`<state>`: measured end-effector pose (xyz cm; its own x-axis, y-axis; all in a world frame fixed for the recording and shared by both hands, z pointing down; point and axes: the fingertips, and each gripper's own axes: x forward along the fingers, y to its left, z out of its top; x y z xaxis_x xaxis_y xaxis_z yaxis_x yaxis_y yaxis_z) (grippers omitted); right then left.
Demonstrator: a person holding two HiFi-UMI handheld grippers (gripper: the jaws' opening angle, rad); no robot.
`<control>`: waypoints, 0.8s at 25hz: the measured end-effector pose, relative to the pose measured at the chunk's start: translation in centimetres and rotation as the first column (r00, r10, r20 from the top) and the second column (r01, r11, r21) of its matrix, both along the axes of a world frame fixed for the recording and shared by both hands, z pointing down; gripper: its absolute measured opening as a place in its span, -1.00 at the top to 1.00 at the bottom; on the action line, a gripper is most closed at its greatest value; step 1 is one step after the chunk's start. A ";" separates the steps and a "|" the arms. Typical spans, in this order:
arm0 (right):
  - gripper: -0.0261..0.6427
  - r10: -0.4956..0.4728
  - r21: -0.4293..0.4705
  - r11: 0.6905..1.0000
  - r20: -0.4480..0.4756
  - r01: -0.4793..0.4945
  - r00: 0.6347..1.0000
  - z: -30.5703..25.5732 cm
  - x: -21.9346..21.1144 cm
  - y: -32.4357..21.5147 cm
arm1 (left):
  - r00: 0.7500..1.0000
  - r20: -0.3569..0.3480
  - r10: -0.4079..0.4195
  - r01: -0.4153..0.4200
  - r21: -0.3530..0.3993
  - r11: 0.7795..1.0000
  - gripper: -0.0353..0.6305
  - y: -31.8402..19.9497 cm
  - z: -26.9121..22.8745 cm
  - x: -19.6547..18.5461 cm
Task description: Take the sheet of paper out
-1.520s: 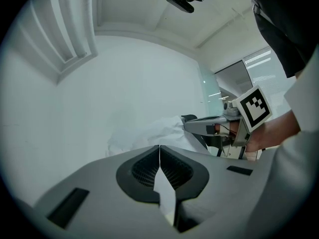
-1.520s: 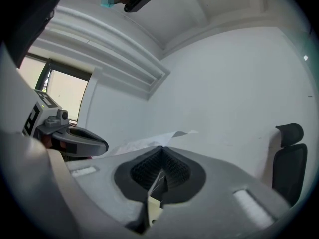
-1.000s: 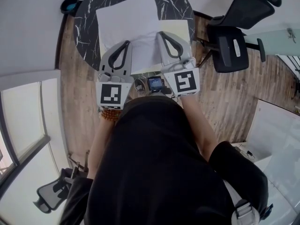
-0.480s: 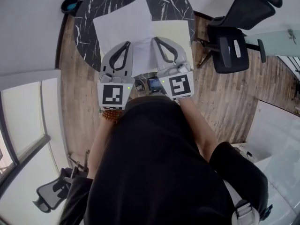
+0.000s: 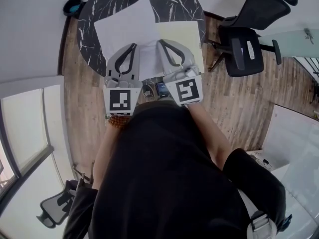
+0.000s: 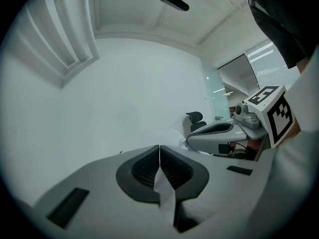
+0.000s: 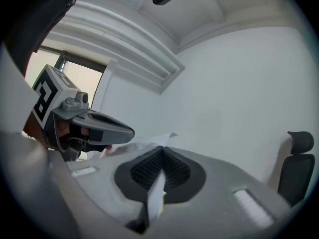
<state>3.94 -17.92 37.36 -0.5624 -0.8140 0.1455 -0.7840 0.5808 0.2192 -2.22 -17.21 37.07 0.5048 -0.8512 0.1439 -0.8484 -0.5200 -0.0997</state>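
A white sheet of paper (image 5: 127, 26) lies over the round black marble table (image 5: 94, 14), its near edge lifted. To its right rests a pale yellow folder (image 5: 183, 38). My left gripper (image 5: 134, 48) and right gripper (image 5: 160, 44) hold the sheet's near edge side by side. In the left gripper view the gripper (image 6: 159, 148) is shut on a strip of the paper (image 6: 163, 185). The right gripper (image 7: 161, 148) is likewise shut, with the paper's (image 7: 156, 190) edge pinched between its ribbed pads. Each gripper shows in the other's view, the right gripper (image 6: 219, 132) and the left gripper (image 7: 97, 124).
A black office chair (image 5: 244, 46) stands right of the table on the wooden floor. A teal-and-black object (image 5: 74, 5) sits on the floor at the table's far left. A small dark device (image 5: 162, 88) hangs near my body between the grippers.
The sheet has slid left, off the yellow folder, which now shows more. My right gripper has moved left, closer to the left gripper. Both stay shut on the paper.
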 end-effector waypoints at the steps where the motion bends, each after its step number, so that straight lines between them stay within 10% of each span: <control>1: 0.93 -0.001 -0.004 1.000 -0.007 0.001 1.000 0.2 -0.1 0.0 | 1.000 0.020 0.016 -0.017 0.025 1.000 0.89 -0.1 0.0 -0.1; 20: 0.93 0.050 0.041 0.998 0.042 -0.052 0.998 -2.0 1.7 -0.5 | 0.999 0.013 -0.043 0.043 0.015 0.999 0.89 0.1 -0.2 -0.7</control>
